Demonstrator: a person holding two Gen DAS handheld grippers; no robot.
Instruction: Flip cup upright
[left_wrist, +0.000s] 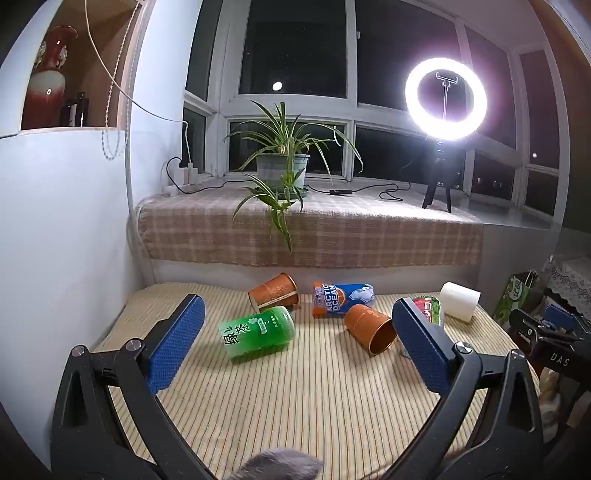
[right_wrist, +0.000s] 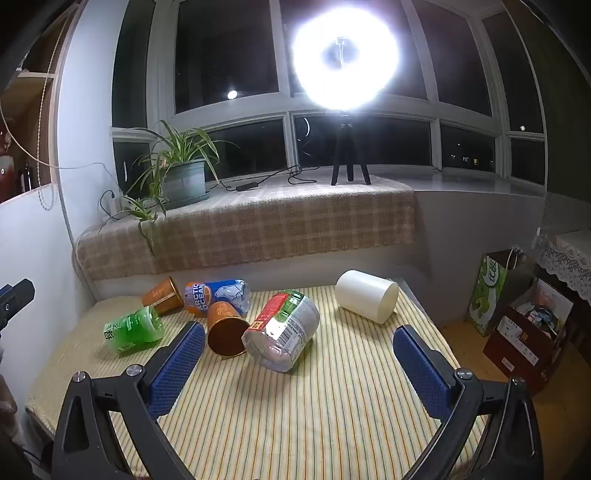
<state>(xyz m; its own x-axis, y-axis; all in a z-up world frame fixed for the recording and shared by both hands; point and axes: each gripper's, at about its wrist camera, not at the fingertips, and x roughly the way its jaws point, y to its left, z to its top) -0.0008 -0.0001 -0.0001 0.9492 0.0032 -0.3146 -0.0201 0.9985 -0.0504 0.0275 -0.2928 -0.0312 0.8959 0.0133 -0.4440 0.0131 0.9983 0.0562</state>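
Note:
Several cups lie on their sides on a striped mat (left_wrist: 295, 398). A green cup (left_wrist: 258, 331) (right_wrist: 133, 328) lies at the left. Two copper cups (left_wrist: 274, 291) (left_wrist: 370, 328) and a blue Arctic Ocean cup (left_wrist: 341, 298) lie in the middle. A clear red-labelled cup (right_wrist: 282, 328) and a white cup (right_wrist: 367, 295) lie to the right. My left gripper (left_wrist: 299, 317) is open and empty, short of the cups. My right gripper (right_wrist: 299, 343) is open and empty, with the clear cup between its fingers' line of sight.
A checked-cloth window ledge (right_wrist: 258, 221) behind the mat holds a potted plant (left_wrist: 282, 170) and a bright ring light on a tripod (left_wrist: 445, 99). A white wall (left_wrist: 66, 229) bounds the left. Bags and boxes (right_wrist: 517, 317) stand on the floor at the right.

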